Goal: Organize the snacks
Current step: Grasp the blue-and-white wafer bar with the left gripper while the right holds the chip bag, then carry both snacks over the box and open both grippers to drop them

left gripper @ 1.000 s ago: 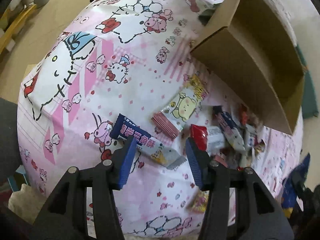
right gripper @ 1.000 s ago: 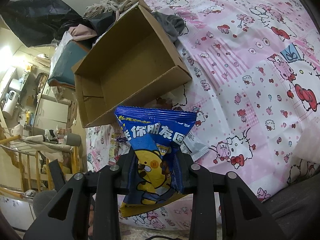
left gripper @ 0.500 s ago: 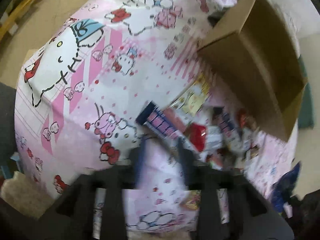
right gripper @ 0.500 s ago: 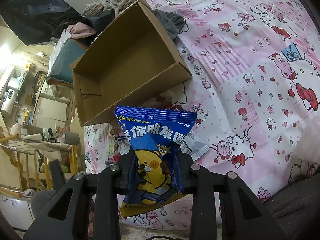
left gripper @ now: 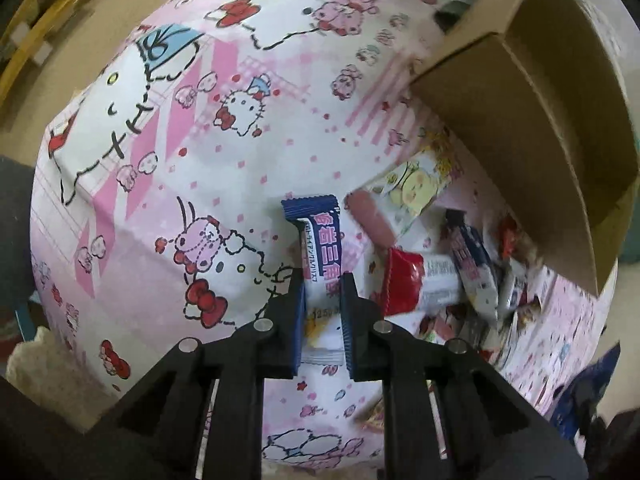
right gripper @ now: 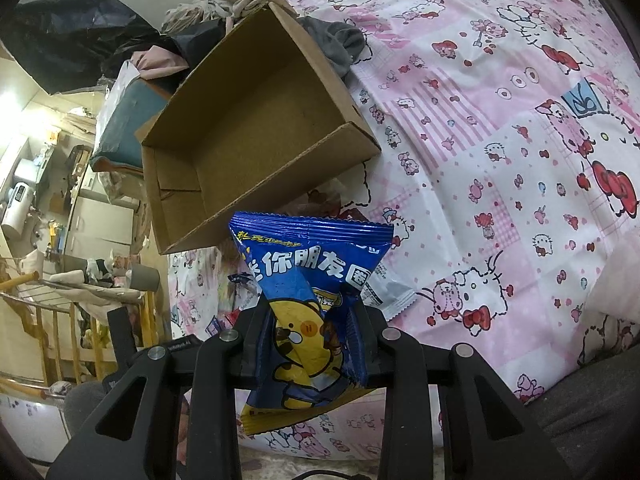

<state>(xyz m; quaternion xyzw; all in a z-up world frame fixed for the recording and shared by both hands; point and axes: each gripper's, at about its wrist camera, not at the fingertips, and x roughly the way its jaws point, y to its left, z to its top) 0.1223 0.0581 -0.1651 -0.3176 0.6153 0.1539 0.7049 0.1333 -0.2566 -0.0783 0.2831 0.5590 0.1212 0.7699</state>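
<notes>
My left gripper is shut on a blue-and-white snack bar and holds it upright over the pink cartoon bedsheet. Right of it lies a pile of snack packets, among them a red-ended one and a yellow cartoon one. An open cardboard box stands behind the pile; it looks empty in the right wrist view. My right gripper is shut on a blue snack bag with a yellow tiger, held up in front of the box.
Grey clothes and a dark bag lie behind the box. Left of the bed are a wooden rail and cluttered furniture. A white packet lies on the sheet behind the blue bag.
My left gripper closed on the blue-and-white bar that lay on the sheet and lifted it upright. My right gripper held the blue bag nearly still.
</notes>
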